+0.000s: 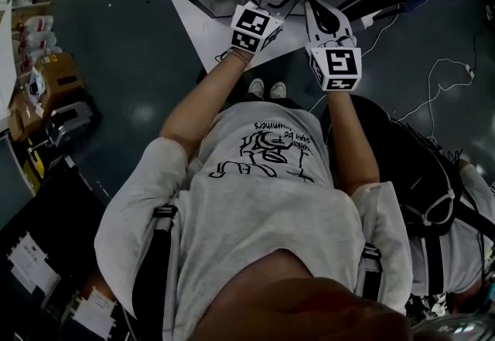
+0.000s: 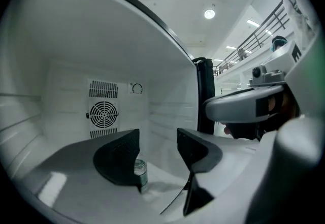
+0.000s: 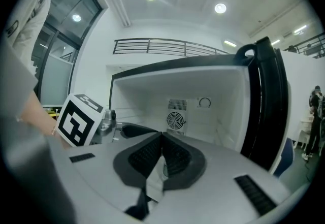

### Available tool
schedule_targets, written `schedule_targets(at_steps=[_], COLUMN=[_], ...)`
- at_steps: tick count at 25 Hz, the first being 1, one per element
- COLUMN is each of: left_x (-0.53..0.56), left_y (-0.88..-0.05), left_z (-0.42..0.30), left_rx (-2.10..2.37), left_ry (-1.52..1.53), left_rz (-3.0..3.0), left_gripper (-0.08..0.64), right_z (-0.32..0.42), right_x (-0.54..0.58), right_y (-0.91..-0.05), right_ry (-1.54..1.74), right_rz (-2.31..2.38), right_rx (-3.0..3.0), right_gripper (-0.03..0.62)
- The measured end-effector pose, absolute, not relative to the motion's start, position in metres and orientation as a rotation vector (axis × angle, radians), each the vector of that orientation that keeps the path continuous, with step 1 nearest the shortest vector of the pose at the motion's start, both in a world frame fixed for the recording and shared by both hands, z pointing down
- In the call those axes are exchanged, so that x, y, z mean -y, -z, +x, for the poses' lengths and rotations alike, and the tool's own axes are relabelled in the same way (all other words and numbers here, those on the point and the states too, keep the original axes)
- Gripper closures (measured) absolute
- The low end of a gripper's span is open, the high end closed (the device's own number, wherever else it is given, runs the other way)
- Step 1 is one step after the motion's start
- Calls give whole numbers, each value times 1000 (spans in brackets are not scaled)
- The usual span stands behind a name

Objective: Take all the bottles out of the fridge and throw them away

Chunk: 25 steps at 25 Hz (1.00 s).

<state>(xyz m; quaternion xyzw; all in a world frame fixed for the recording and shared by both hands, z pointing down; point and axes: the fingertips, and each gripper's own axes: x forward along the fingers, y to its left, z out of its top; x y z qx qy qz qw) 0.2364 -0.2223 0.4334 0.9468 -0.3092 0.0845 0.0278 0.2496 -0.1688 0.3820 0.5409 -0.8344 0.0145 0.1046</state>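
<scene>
The left gripper's [image 2: 158, 139] dark jaws stand wide apart, nothing pressed between them. A small clear plastic bottle [image 2: 140, 173] stands upright ahead, just beside the left jaw's tip and partly hidden by it. Beyond, on the white fridge interior's [image 2: 66, 91] back wall, sits a round fan grille [image 2: 103, 114].

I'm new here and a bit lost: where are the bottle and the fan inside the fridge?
bottle [image 2: 140, 170]: left gripper view, on its clear upper part.
fan [image 2: 103, 114]: left gripper view, on its round grille's middle.
</scene>
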Motion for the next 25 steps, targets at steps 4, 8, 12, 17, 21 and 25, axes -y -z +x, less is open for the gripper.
schedule_targets(at_steps=[4, 8, 12, 17, 21, 25], left_x=[232, 248, 263, 273, 289, 301], left_y=[-436, -441, -453, -455, -455, -467], left_z=[234, 236, 240, 240, 239, 252], left_rx=[1003, 1034, 1054, 1081, 1108, 1116], left_ry=[-230, -229, -263, -274, -260, -276], left_rz=[2876, 2859, 2841, 2803, 2803, 2796], left_gripper=[337, 336, 336, 336, 336, 336], right_z=[249, 250, 252, 250, 246, 255], right_x=[170, 178, 184, 184, 197, 205], right_y=[-383, -387, -392, -394, -397, -406], right_ry=[-38, -44, -52, -54, -48, -51], right_rz=[1600, 1600, 1596, 1596, 1580, 1575], right_rx=[2459, 2457, 2460, 2457, 2454, 2460], right_gripper=[583, 583, 583, 583, 583, 583])
